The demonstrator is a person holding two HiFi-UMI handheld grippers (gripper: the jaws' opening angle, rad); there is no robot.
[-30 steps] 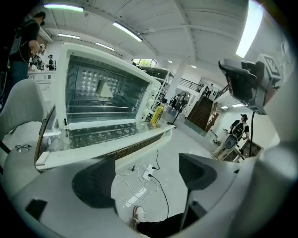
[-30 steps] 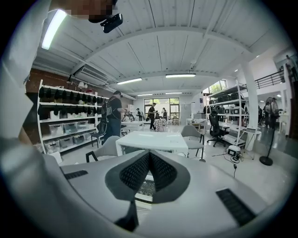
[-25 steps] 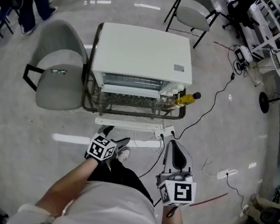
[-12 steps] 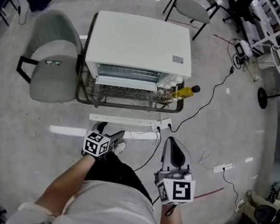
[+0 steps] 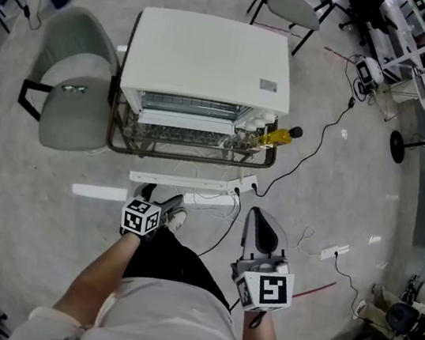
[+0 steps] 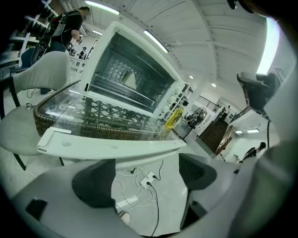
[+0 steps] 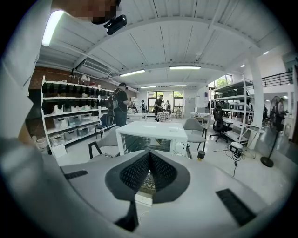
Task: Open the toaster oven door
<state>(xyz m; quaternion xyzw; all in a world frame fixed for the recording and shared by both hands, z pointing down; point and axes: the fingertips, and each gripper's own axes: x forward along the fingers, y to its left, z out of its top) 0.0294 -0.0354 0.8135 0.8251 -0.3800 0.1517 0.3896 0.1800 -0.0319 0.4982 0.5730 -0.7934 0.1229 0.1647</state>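
The toaster oven (image 5: 210, 57) fills most of the low glass-topped table (image 5: 191, 156), its door (image 5: 193, 108) apparently shut and facing the table's front edge, well apart from both grippers. The left gripper (image 6: 146, 174) is released with nothing between its jaws, while the right gripper (image 7: 149, 158) is clenched on nothing. A hard pull on the door may well drag the light oven over the smooth glass toward that front edge, or knock the yellow bottle (image 5: 275, 137) at the table's front right corner. Stepping in could also snag the cords (image 6: 156, 204) on the floor.
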